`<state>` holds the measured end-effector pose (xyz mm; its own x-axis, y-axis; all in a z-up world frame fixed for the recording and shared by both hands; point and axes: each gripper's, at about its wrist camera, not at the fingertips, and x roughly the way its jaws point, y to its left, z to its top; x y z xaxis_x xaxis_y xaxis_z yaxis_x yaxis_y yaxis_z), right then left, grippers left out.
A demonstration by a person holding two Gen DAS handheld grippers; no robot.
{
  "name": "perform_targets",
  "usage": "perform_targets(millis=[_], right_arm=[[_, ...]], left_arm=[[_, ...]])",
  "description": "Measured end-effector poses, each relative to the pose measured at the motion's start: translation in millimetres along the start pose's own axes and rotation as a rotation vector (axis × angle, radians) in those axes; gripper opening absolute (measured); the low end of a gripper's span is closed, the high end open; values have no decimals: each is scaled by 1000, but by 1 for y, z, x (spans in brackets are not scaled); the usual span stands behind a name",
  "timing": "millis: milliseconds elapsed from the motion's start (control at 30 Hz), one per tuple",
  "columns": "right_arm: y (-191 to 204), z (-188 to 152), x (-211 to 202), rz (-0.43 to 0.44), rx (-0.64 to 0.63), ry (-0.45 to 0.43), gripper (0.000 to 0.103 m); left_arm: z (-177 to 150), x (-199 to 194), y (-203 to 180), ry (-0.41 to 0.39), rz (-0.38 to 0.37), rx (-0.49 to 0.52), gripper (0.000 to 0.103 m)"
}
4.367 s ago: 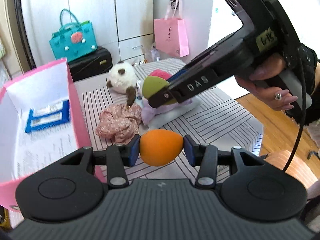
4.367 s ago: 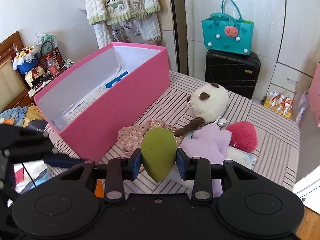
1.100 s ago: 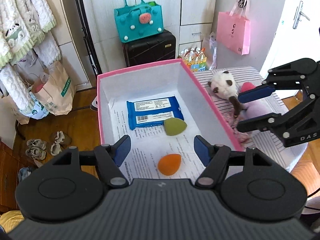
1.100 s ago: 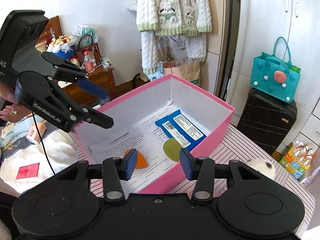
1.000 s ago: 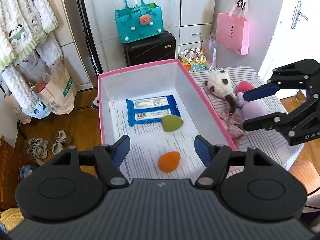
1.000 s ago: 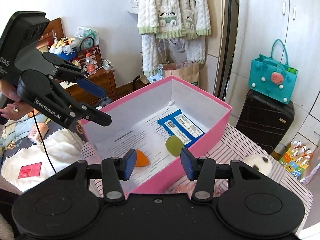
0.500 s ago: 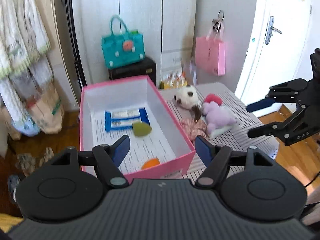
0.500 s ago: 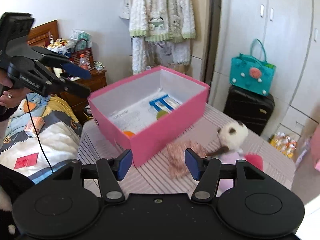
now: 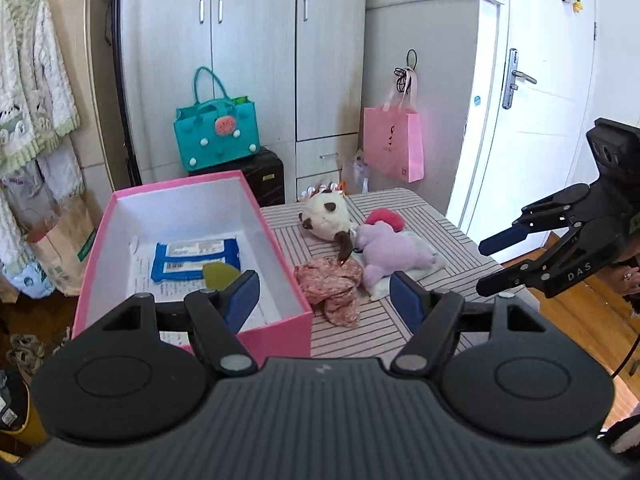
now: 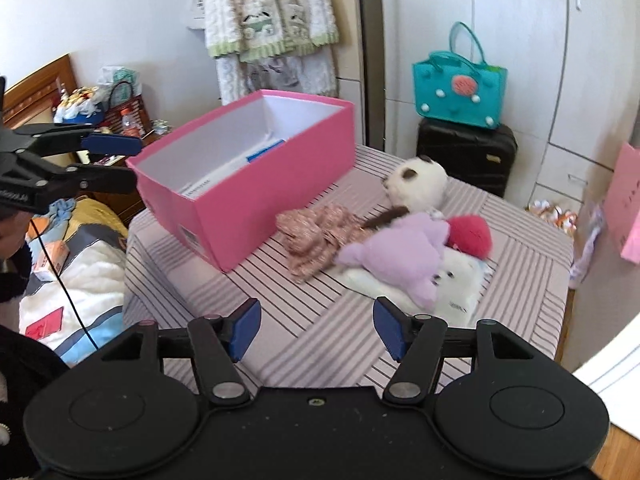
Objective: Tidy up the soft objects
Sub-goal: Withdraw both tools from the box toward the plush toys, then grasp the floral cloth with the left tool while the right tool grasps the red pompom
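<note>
Both pairs of jaws stand apart with nothing between them; the right gripper's (image 10: 314,328) are opening as it faces the striped table (image 10: 304,332), and the left gripper (image 9: 322,294) hangs over the near end of the pink box (image 9: 276,336). Just right of the box lies a crumpled floral cloth (image 10: 312,236), touching a lilac plush (image 10: 400,256) that rests on a white plush (image 10: 452,280). A red pompom (image 10: 470,234) and a panda plush (image 10: 418,180) sit beyond. In the box lie a green sponge (image 9: 218,274) and a blue packet (image 9: 192,260). These toys look light and squashy; the cloth is limp, so I would pinch a raised fold, and take the plush across its body.
</note>
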<state>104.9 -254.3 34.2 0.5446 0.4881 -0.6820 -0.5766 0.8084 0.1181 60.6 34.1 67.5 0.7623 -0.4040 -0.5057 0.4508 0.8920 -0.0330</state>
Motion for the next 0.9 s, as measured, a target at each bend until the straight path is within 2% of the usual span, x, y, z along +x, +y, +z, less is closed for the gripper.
perform_targets(millis=[133, 300, 400, 567, 733, 800, 900], right_arm=[[-16, -8, 7, -4, 21, 4, 67], [-33, -11, 16, -36, 25, -14, 67], [-45, -10, 22, -37, 34, -33, 67], [-66, -3, 34, -67, 43, -64, 67], [-84, 4, 44, -90, 44, -100, 67], [-89, 6, 48, -102, 45, -111, 67], [-97, 9, 54, -121, 46, -127, 68]], left_arm=[[-1, 10, -11, -3, 17, 7, 71], [-3, 34, -28, 32, -13, 4, 71], [-5, 49, -47, 18, 41, 45, 71], [-9, 78, -73, 34, 57, 92, 71], [-6, 108, -84, 5, 192, 138, 71], [-4, 119, -84, 14, 231, 141, 71], [-4, 135, -87, 27, 296, 204, 71]])
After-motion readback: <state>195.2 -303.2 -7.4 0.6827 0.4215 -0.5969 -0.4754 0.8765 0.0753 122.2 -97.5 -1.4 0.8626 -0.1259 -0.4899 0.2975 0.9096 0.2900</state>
